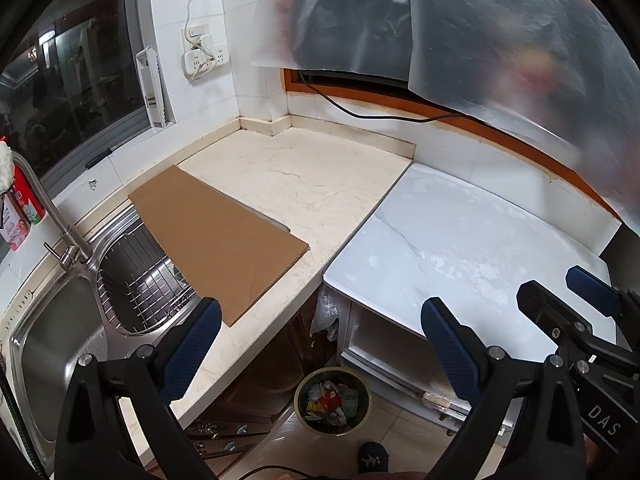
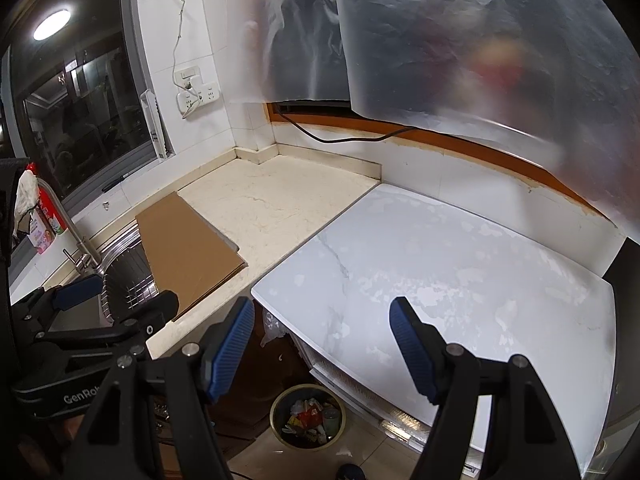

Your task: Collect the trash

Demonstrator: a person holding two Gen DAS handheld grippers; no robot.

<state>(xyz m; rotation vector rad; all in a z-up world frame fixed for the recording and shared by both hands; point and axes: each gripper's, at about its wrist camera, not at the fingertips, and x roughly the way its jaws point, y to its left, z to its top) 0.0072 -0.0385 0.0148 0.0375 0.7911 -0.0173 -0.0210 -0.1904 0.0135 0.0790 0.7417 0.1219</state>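
A beige and white tabletop (image 1: 304,176) is lying bare of loose scraps, with a flat cardboard sheet (image 1: 216,236) stretching its long axis from far left to near right, partly over the sink (image 1: 56,332). Both the left claw (image 1: 320,344) and right claw (image 2: 322,344) are hovering with fingers apart and gripping nothing. The trash bin (image 1: 333,400) is sitting on the floor below, between and beneath the claws; the left one is nearer the cardboard.

Blue ribbed pads on black frames are noted on the left gripper (image 1: 320,344) and right gripper (image 2: 322,344). The cardboard sheet (image 1: 216,236) is plain brown. Cream veined tabletop (image 1: 300,172) adjoins a white, grey-veined slab (image 2: 440,264). The bin (image 2: 307,420) holds multicoloured trash.
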